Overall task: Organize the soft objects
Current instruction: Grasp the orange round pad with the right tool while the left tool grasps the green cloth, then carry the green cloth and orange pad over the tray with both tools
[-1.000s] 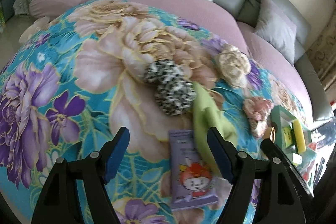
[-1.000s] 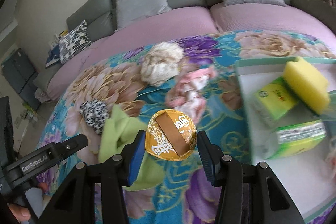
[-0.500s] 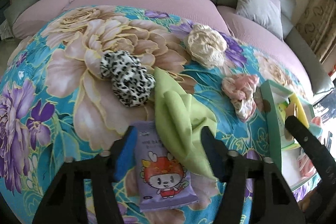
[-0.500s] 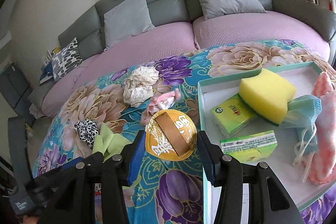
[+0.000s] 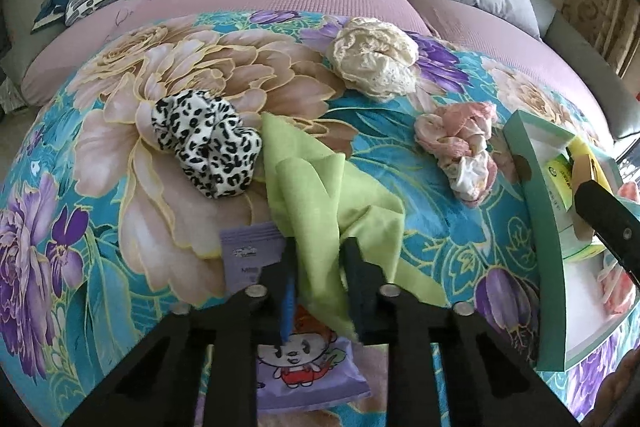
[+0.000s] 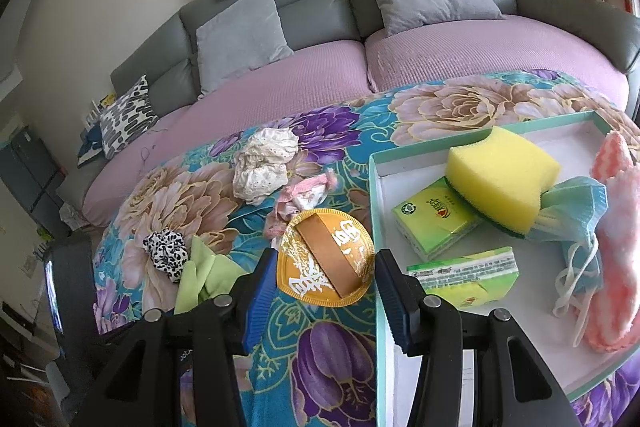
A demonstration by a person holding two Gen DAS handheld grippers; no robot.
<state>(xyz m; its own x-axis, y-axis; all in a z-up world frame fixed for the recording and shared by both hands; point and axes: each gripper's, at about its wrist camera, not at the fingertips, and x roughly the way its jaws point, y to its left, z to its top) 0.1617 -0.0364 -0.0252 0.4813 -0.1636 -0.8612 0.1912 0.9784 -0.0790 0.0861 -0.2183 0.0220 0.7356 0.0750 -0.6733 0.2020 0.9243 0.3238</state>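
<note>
Two grippers sorting soft things over a floral blanket (image 5: 120, 187)
Left gripper (image 5: 320, 263) has just been closing, pinching green cloth (image 5: 320, 187); right gripper (image 6: 324, 279) clamps a gold pad (image 6: 326, 263) (beside the tray (image 6: 374, 211), probably bound there)

The left gripper (image 5: 320, 267) points steeply down, and its jaws have just been closing, now pinching a fold of the green cloth (image 5: 328, 187) between the pads. The right gripper (image 6: 326, 263) tilts down less sharply, its jaws about halfway apart and clamped on the edges of a round orange pad (image 6: 326, 263).
</note>
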